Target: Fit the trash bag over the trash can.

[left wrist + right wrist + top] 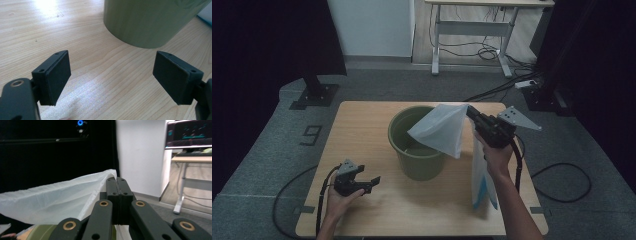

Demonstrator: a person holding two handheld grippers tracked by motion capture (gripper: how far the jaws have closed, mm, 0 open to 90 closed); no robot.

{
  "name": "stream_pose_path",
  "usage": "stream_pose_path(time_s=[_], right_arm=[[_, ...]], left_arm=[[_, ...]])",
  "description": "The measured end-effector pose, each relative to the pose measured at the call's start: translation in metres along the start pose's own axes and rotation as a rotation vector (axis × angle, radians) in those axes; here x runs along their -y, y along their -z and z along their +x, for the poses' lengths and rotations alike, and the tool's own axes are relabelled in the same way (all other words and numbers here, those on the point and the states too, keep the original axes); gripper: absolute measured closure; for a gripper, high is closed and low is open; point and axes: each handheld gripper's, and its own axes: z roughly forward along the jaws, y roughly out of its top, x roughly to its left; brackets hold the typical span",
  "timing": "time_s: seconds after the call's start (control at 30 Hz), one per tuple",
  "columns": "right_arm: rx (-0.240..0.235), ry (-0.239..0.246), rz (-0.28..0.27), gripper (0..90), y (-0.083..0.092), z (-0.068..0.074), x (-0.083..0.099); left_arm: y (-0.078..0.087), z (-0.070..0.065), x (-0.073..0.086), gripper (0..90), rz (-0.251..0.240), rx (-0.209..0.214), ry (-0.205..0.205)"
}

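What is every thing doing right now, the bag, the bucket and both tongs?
white plastic bag: pinched at one edge, lifted, draping over the bucket's rim.
green bucket: upright on the table, open at the top.
right tongs: shut on the bag's edge.
left tongs: open, nothing between them, low over the table beside the bucket.

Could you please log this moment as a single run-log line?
right tongs: shut on white bag, held over green bucket | left tongs: open, empty, near table | bag not yet in bucket
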Motion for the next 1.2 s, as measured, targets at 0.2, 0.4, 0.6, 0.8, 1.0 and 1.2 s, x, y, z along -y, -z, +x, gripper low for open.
stream_pose_path(time_s=[0.2,0.4,0.6,0.8,1.0,1.2], right_arm=[[-0.037,-0.004,0.054,88.9,-0.016,0.005,0.018],[-0.038,0.000,0.103,88.9,-0.018,0.009,0.040],[-0.055,-0.011,0.151,88.8,-0.018,0.011,0.057],[-0.079,-0.006,0.170,88.7,-0.020,0.017,0.064],[-0.097,0.022,0.199,86.0,-0.022,0.020,0.067],[-0.070,0.067,0.158,51.9,-0.010,0.028,0.061]], left_arm=[[0.000,0.000,0.000,14.8,-0.004,0.008,0.005],[0.001,0.001,0.000,14.9,-0.002,-0.001,0.005],[-0.001,0.000,-0.003,14.9,0.000,0.005,0.003],[-0.002,0.000,-0.005,14.9,0.000,0.004,0.005],[-0.001,0.005,-0.009,14.9,-0.012,-0.004,0.009],[0.000,0.005,-0.008,14.9,-0.013,-0.004,0.008]])
